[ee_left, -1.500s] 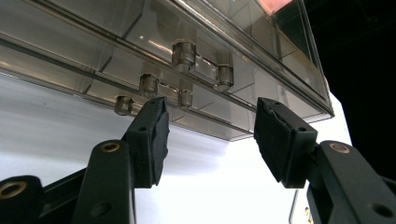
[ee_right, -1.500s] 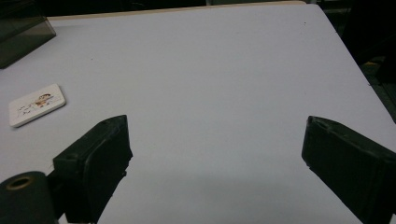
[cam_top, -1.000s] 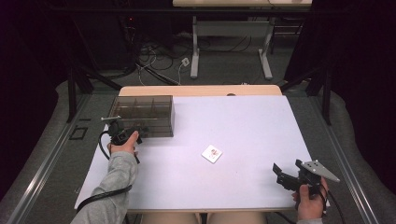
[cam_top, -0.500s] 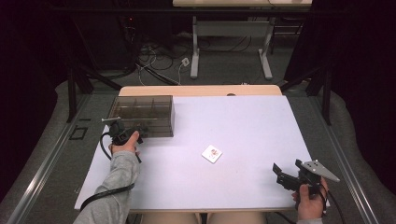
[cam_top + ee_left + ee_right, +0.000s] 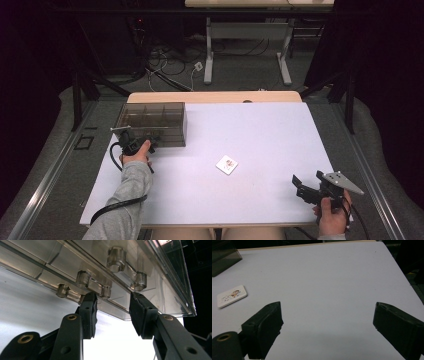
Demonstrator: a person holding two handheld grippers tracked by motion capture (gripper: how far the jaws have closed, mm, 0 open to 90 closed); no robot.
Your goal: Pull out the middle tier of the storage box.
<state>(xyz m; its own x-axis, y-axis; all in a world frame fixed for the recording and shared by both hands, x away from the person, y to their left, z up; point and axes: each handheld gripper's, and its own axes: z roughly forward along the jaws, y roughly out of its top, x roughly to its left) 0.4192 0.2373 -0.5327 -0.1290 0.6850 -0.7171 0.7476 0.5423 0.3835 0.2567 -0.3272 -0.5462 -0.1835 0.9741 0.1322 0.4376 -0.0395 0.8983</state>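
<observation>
Two tongs are in play on the white table (image 5: 260, 140). Left tongs (image 5: 112, 311) are right up against the near wall of the clear compartment box (image 5: 152, 122), which sits at the table's far left corner; their jaws have just been narrowing, partly spread, tips flanking a small moulded latch (image 5: 93, 285) on the box without pinching it. Right tongs (image 5: 327, 325) hang spread wide over bare table near the right front edge, nothing between them. Mid-table lies a small white card (image 5: 227, 164), well apart from both.

One clear box (image 5: 152, 124) (compartmented), one card (image 5: 227, 164), two grippers (image 5: 142, 144)
</observation>
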